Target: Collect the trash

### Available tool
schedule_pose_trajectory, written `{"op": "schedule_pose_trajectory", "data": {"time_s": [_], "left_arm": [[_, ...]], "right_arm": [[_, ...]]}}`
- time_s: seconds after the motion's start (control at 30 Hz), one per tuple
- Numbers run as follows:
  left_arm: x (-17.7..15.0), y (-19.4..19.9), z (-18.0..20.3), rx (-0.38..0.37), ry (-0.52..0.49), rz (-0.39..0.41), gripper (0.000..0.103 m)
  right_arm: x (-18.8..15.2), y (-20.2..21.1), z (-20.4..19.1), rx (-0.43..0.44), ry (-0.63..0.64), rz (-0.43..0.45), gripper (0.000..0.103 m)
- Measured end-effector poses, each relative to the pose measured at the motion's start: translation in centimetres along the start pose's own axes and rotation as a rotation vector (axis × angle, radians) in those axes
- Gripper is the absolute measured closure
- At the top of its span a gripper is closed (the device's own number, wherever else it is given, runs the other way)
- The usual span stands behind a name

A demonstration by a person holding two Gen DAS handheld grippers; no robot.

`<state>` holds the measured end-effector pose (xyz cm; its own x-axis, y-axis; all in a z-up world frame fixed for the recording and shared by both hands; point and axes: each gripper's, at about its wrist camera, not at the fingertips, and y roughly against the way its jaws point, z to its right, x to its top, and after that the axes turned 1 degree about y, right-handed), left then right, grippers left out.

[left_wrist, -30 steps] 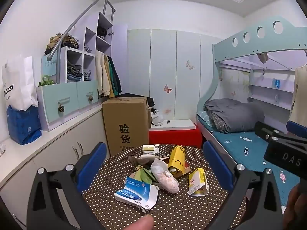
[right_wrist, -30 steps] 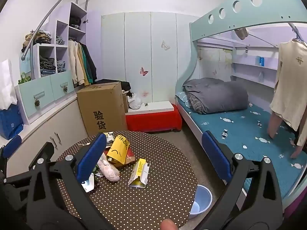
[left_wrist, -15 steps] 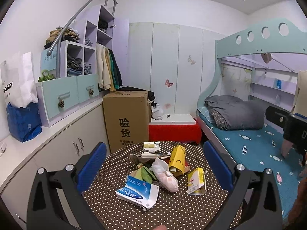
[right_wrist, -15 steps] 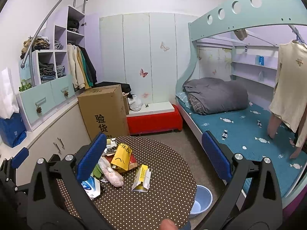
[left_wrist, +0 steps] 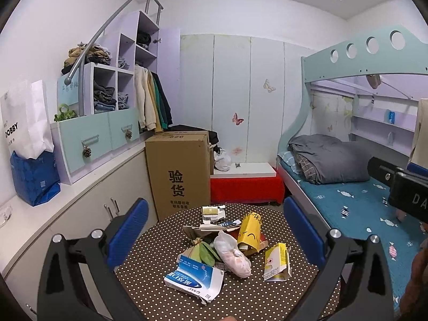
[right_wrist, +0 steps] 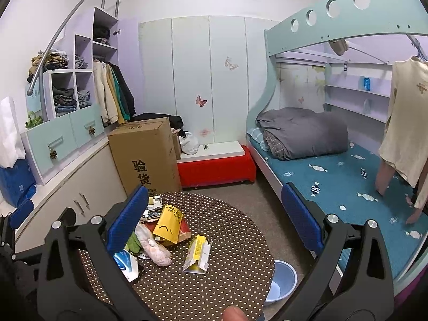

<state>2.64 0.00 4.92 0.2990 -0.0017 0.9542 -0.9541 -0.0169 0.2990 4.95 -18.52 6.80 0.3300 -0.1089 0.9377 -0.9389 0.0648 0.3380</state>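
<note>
Both released above the dotted worktop [left_wrist: 149, 264]: left gripper [left_wrist: 214, 230] over the trash pile [left_wrist: 230, 248], right gripper [right_wrist: 214, 219] farther right, near the yellow carton [right_wrist: 198, 254].

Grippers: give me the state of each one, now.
Left gripper: open, holding nothing, above the trash on the dotted table.
Right gripper: open, holding nothing.

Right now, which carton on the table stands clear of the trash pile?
The small yellow carton, torn open, alone at the pile's right; the blue-and-white box touches the leaves.
</note>
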Motion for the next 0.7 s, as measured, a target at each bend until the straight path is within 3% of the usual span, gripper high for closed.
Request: {"op": "schedule_pose_trajectory", "data": {"time_s": [0.53,0.7], "left_arm": [[-1.8,-1.5,-1.9,0.041,0.027,-0.048,0.004],[-4.9,-4.2,-3.8,0.081,0.034,-0.149,0.004]], "right_arm": [[-0.6,-1.7,-0.1,0.000,0.010,-0.045,0.006],[-2.5,-5.2,0.0,0.004,0.009,-0.137,0.006]]}}
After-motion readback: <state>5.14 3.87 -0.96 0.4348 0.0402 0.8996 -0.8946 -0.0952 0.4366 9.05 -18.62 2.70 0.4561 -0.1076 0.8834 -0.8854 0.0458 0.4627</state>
